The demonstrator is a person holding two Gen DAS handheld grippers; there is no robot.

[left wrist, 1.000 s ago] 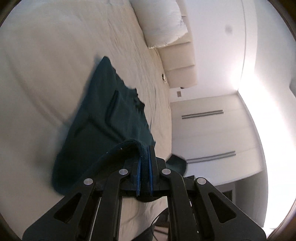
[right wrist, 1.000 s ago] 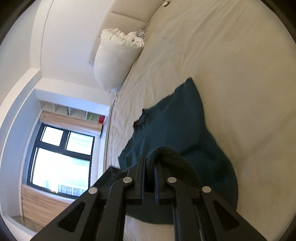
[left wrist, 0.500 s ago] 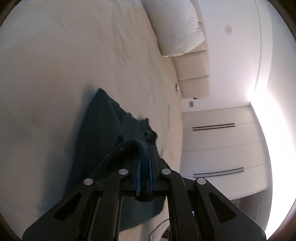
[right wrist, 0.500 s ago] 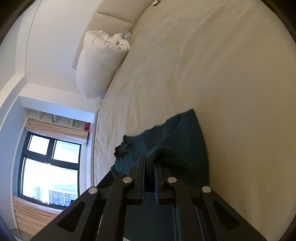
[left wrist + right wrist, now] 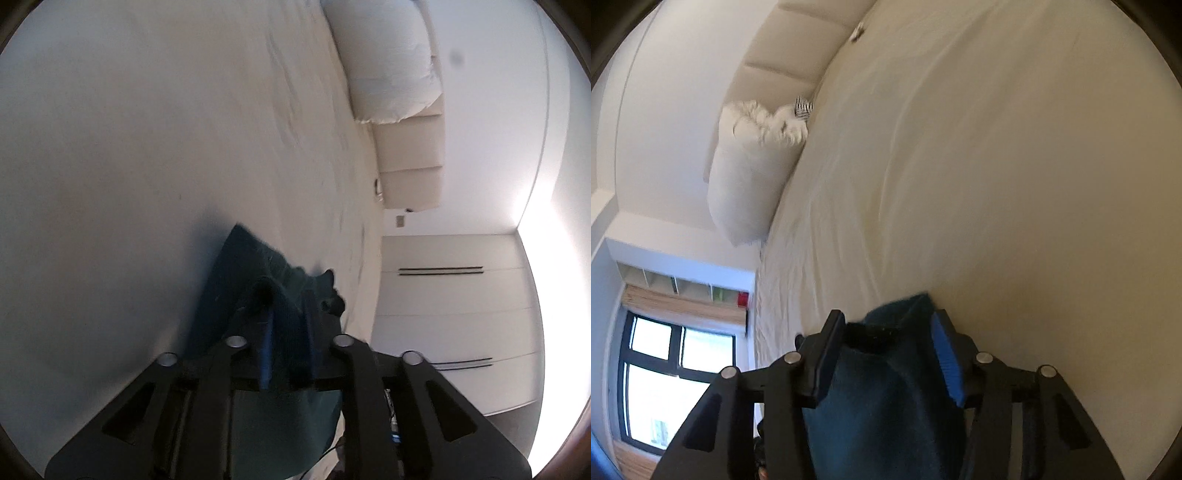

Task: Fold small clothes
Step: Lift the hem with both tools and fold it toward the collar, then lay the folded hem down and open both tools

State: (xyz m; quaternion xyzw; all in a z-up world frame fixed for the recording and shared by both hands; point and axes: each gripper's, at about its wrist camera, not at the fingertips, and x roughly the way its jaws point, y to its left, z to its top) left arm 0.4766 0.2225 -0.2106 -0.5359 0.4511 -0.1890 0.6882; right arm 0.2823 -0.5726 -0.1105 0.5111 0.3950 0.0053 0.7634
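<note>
A dark teal garment lies folded over on the cream bed sheet. My left gripper is low over it. Its jaws are opening, a narrow gap shows between the blue pads, and a bunched hem of the cloth sits loose at its fingertips. In the right wrist view the same teal garment fills the space between the fingers. My right gripper has its jaws opening and standing wide, and the pads do not press the cloth. The rest of the garment is hidden under both grippers.
A white pillow leans on the padded headboard at the far end of the bed. Wardrobe doors stand beyond the bed's right side. A window and wall shelves lie past the other side. Bare sheet stretches ahead.
Both grippers carried the garment's edge forward and down onto the bed, so less cloth shows ahead. Both were shut on the cloth and their jaws have now parted, the right one wider.
</note>
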